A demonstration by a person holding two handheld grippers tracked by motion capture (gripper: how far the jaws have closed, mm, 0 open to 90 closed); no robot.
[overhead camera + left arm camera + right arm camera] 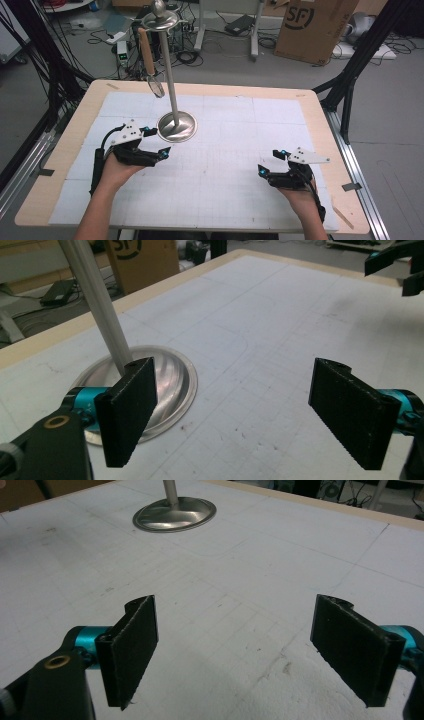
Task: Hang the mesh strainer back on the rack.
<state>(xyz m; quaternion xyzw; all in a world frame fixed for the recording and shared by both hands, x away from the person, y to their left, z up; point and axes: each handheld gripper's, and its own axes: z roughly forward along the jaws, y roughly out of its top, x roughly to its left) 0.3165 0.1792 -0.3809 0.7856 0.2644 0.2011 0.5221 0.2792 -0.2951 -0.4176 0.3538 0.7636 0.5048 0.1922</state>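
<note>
A metal stand with a round base rises from the white mat at centre left. A wooden-handled utensil with a wire loop end hangs from its top disc. My left gripper rests just left of the base, open and holding nothing. In the left gripper view the base lies behind the left jaw and the pole slants up. My right gripper lies open on the mat at the right. The right gripper view has the base far off, with bare mat between the jaws.
The white gridded mat covers a wooden table. Black frame legs stand at the right, a cardboard box and cables lie on the floor behind. The other gripper appears at the top right of the left gripper view.
</note>
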